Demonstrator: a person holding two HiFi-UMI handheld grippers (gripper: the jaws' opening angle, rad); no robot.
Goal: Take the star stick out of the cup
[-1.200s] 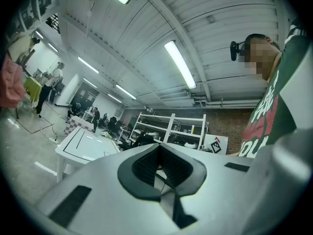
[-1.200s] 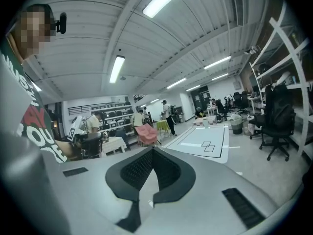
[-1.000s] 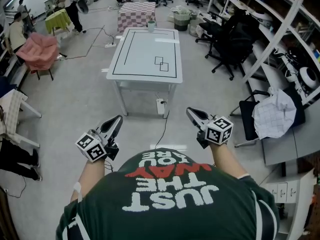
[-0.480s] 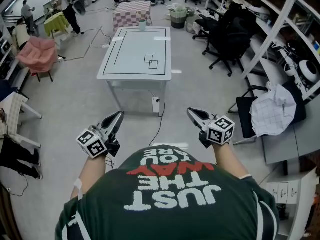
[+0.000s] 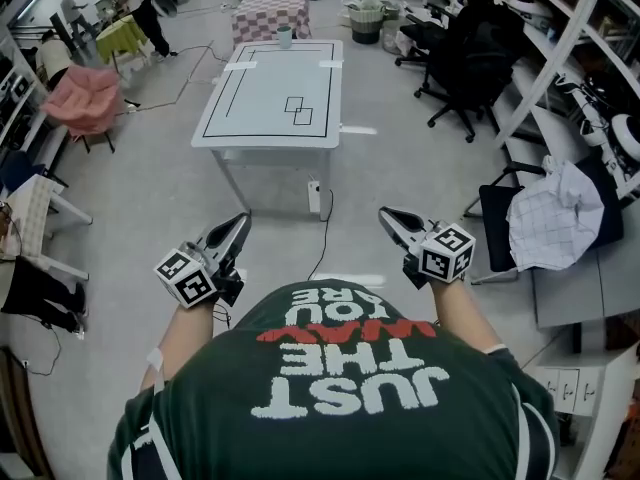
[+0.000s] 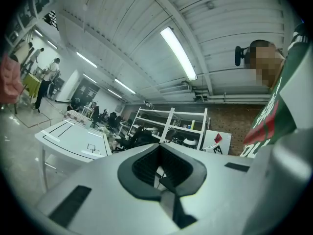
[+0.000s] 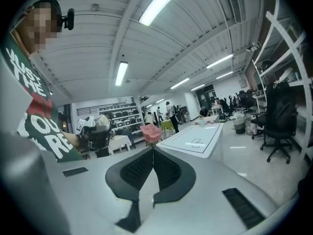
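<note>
A white table (image 5: pixel 268 108) with black outline markings stands on the floor well ahead of me. A small cup (image 5: pixel 285 36) sits at its far end; the star stick is too small to make out. My left gripper (image 5: pixel 239 222) and right gripper (image 5: pixel 386 214) are held in front of the chest, far short of the table, both pointing toward it. In the left gripper view the left gripper (image 6: pixel 159 149) has its jaws together with nothing between them, and the table (image 6: pixel 73 140) lies beyond. The right gripper (image 7: pixel 153 150) is likewise shut and empty, with the table (image 7: pixel 195 140) ahead.
A pink-draped chair (image 5: pixel 85 98) and a checkered-cloth table (image 5: pixel 270 13) stand at the left and back. Black office chairs (image 5: pixel 470 68) and white shelving (image 5: pixel 560 58) line the right. A cable (image 5: pixel 325 238) runs across the floor below the table. People (image 5: pixel 150 13) stand far back left.
In the head view the table and cup have drifted slightly left and up. Both grippers stay shut in front of the chest, almost unmoved.
</note>
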